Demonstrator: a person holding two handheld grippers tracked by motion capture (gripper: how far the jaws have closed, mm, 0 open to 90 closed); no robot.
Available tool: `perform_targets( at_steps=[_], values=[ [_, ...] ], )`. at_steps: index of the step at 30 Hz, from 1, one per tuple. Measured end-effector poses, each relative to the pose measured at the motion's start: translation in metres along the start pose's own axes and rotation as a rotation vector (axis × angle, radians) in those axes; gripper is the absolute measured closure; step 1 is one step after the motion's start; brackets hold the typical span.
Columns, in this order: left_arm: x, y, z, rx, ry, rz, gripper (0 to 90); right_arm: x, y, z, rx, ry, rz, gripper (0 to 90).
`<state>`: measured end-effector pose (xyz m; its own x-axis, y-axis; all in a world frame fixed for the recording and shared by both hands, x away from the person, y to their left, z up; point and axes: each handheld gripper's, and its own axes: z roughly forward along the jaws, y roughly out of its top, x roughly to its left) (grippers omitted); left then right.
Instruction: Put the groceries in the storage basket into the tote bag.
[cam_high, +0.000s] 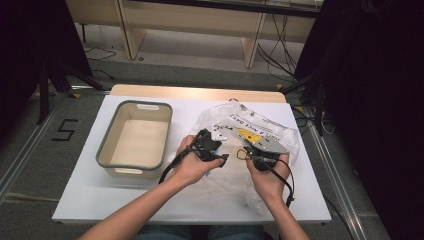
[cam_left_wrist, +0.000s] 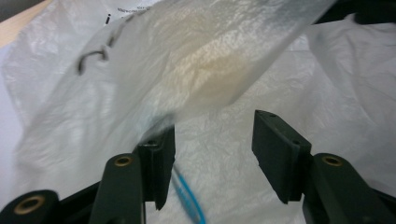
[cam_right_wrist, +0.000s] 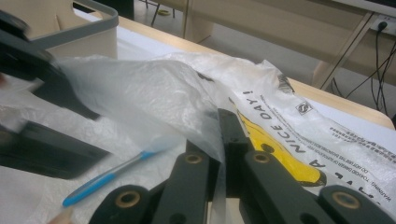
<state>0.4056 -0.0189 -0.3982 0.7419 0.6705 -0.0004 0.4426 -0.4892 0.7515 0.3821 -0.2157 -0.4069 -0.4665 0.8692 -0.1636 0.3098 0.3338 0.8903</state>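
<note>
In the high view, I see a white table carrying a grey-rimmed tub on its left half and a crumpled plastic bag with printed text on its right half, well apart from the tub. My left gripper and right gripper sit close together over the bag, each held in a hand. In the left gripper view, the jaws stand apart with nothing between them; a raised sheet of the bag hangs just above them, and a blue straw-like stick lies on the bag's lower layer beside the left jaw. In the right gripper view, the jaws are closed together, pinching a thin edge of the bag and holding that layer up. The blue stick lies under the lifted film. The left gripper appears blurred at the left, with the tub behind it.
</note>
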Motion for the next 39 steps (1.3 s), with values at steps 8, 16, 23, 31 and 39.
perform_targets(
  at_steps=[8,16,23,31,39],
  values=[
    [0.006,-0.016,-0.038,-0.048,-0.002,-0.002,46.8,0.000,-0.005,-0.001,0.037,0.029,-0.016,90.0],
    [0.011,-0.031,-0.062,-0.068,-0.005,-0.003,46.8,0.001,-0.017,0.000,0.110,0.095,-0.049,90.0],
    [0.027,-0.038,-0.062,-0.062,0.040,-0.048,47.0,0.001,-0.030,0.004,0.190,0.165,-0.078,90.0],
    [0.040,-0.055,-0.038,0.058,0.070,-0.060,46.5,0.003,-0.043,0.008,0.289,0.235,-0.107,88.0],
    [0.043,-0.071,-0.028,0.113,0.027,-0.081,42.3,0.005,-0.056,0.009,0.388,0.357,-0.099,67.7]
  ],
)
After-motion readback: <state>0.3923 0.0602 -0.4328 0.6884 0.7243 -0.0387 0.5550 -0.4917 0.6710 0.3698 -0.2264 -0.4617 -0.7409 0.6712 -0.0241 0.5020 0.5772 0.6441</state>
